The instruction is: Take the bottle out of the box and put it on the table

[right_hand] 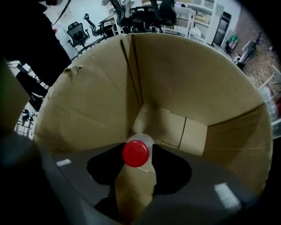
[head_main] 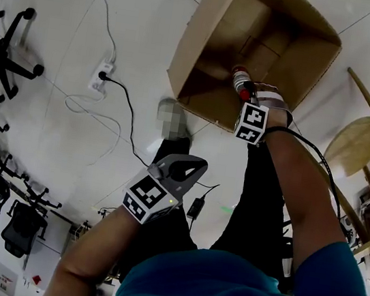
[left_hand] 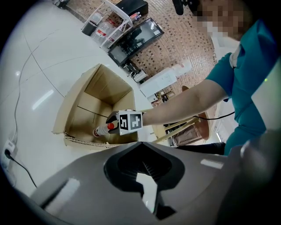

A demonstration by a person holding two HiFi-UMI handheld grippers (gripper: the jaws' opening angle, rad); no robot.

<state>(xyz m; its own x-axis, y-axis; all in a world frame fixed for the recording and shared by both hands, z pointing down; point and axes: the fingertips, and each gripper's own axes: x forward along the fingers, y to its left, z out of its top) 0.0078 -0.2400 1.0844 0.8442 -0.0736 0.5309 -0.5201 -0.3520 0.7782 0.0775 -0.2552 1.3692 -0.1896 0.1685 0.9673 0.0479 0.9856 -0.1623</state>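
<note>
Where the head view shows only the right gripper [head_main: 251,95] reaching down into the open cardboard box [head_main: 186,47] on the floor, the grip itself is given by the right gripper view; there its jaws are seen closed on the red cap of the bottle [right_hand: 136,153], inside the box; the bottle's pale body is shown from the side by the left gripper view; the left gripper [head_main: 200,164], held nearer and to the left, outside the box, is seen with jaws together and nothing between them.
</note>
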